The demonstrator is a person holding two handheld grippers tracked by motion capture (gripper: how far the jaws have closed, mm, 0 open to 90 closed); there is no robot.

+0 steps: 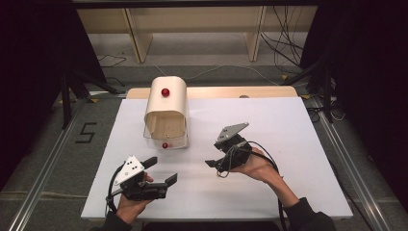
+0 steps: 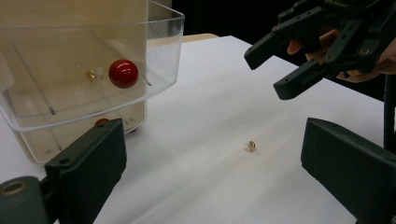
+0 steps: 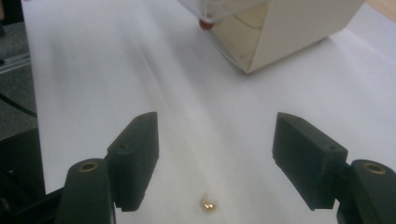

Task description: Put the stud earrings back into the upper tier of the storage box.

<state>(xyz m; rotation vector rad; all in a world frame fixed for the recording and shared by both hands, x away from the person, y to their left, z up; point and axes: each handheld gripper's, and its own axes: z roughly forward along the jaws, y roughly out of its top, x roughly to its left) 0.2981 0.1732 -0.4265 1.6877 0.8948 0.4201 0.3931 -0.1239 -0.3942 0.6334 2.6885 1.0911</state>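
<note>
Surface [image 1: 288,144]: a white sheet over a wooden top; it carries everything below.
Box [image 1: 166,103]: cream, round-topped, with a red knob on top; it stands at the far left of the surface. Its clear drawer [image 2: 154,60] is pulled out toward the person and bears a second red knob [image 2: 123,73].
Left claw [image 1: 161,169]: held low at the near left, jaws wide apart and empty, aimed toward the drawer and the right claw.
Right claw [image 1: 215,155]: held near the middle of the surface, jaws spread and empty, tipped down toward the bead.
Bead [image 3: 208,204]: a tiny brass-coloured piece lying loose on the bare surface, between the two claws, just ahead of the right claw and well apart from the box.
Handling: the bead is judged light, hard and smooth, so likely to roll or squirt out under a skewed pinch.
Hold: best taken across its middle, jaw tips lowered to the surface on either side and closed slowly and squarely.
</note>
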